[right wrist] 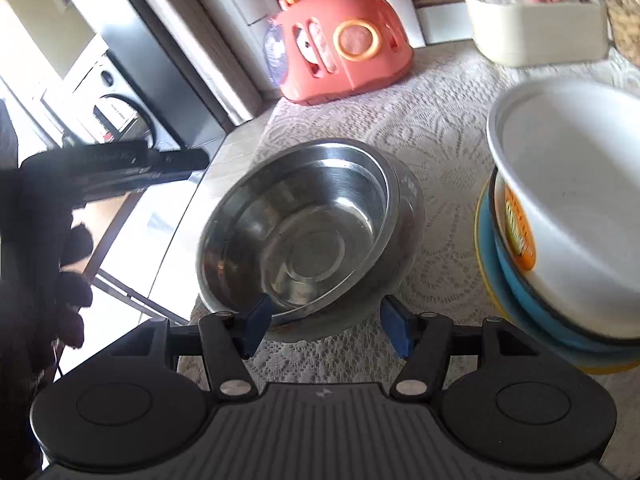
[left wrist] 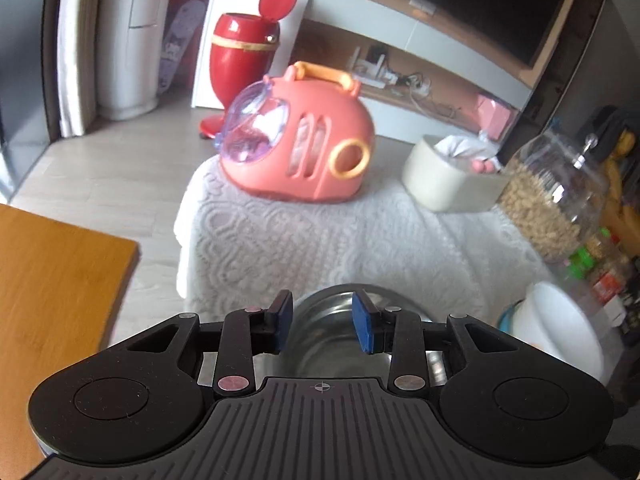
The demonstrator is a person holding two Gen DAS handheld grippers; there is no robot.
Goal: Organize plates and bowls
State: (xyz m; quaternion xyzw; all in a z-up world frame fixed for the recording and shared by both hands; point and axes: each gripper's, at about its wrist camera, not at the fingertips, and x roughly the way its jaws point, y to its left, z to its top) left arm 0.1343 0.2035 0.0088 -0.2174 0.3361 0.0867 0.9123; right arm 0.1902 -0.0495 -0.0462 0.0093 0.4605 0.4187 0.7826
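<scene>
Right gripper (right wrist: 324,328) released, hovering just before steel bowl (right wrist: 304,224).
Bowl nests in another, saving room; white-bowl stack (right wrist: 568,208) beside it.

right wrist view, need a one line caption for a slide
Open right gripper poised at the near rim of a steel bowl on a lace tablecloth, beside a white bowl stacked on blue dishes.

Bright daylight, motion blur, fisheye-bent edges.

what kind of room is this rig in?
Likely a home living or dining area: a lace tablecloth with a steel bowl, a pink pet carrier, and a TV shelf behind.
</scene>
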